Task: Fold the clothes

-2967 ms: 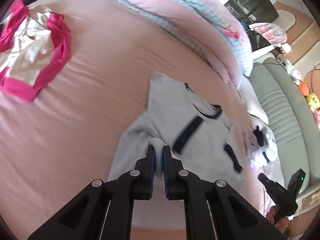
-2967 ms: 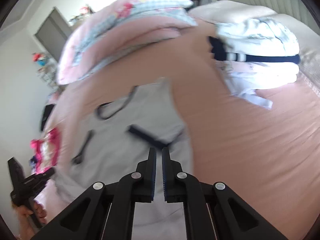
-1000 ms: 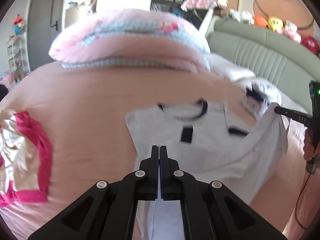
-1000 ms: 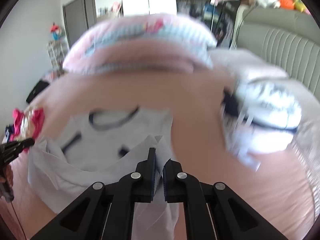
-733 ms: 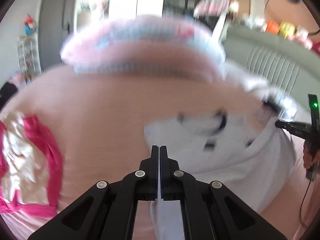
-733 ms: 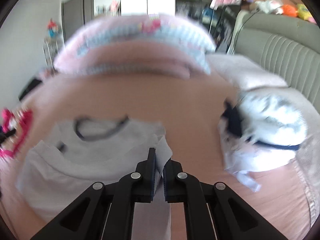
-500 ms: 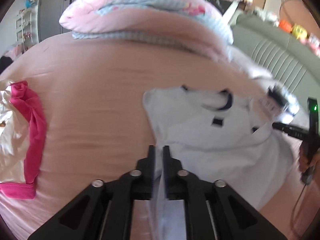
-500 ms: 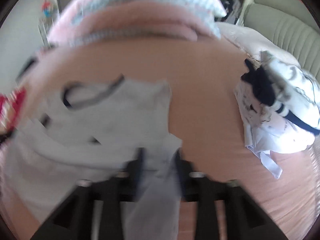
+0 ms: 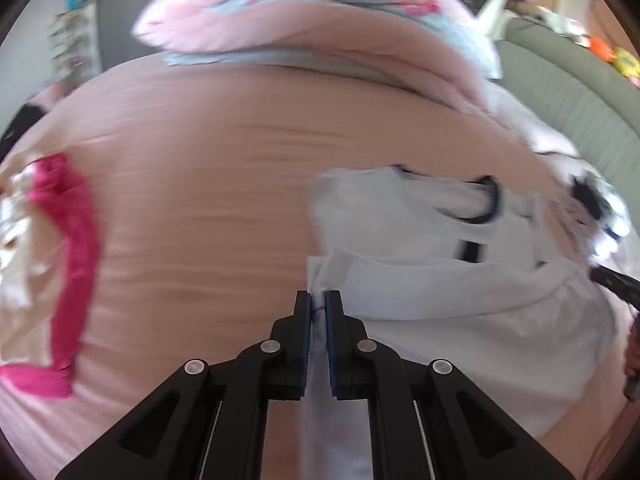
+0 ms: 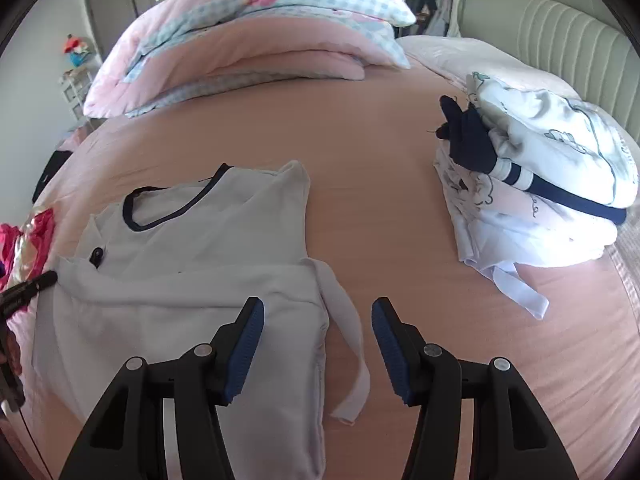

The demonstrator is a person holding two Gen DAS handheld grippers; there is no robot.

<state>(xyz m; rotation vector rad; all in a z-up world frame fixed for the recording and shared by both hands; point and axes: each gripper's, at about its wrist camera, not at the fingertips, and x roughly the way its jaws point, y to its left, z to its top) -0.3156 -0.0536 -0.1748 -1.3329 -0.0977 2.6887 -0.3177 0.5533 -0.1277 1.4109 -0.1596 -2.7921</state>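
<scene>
A pale grey shirt with a navy collar (image 10: 208, 240) lies on the pink bed (image 10: 380, 168), its lower part folded up over its chest. In the left wrist view the shirt (image 9: 440, 280) lies right of centre. My left gripper (image 9: 318, 308) has its jaws nearly closed on the shirt's folded edge. My right gripper (image 10: 318, 320) is open and empty, over the shirt's right edge, where a loose strip of fabric (image 10: 348, 340) trails.
A stack of folded white and navy clothes (image 10: 540, 184) lies at the right. A pink and blue quilt (image 10: 248, 36) is piled at the back. A crumpled magenta and white garment (image 9: 52, 260) lies at the left. A grey padded headboard (image 10: 568, 40) stands behind.
Both grippers carried the shirt's hem up and forward over its chest. My right gripper opened and let the fabric go. My left gripper's jaws parted slightly but still pinch cloth.
</scene>
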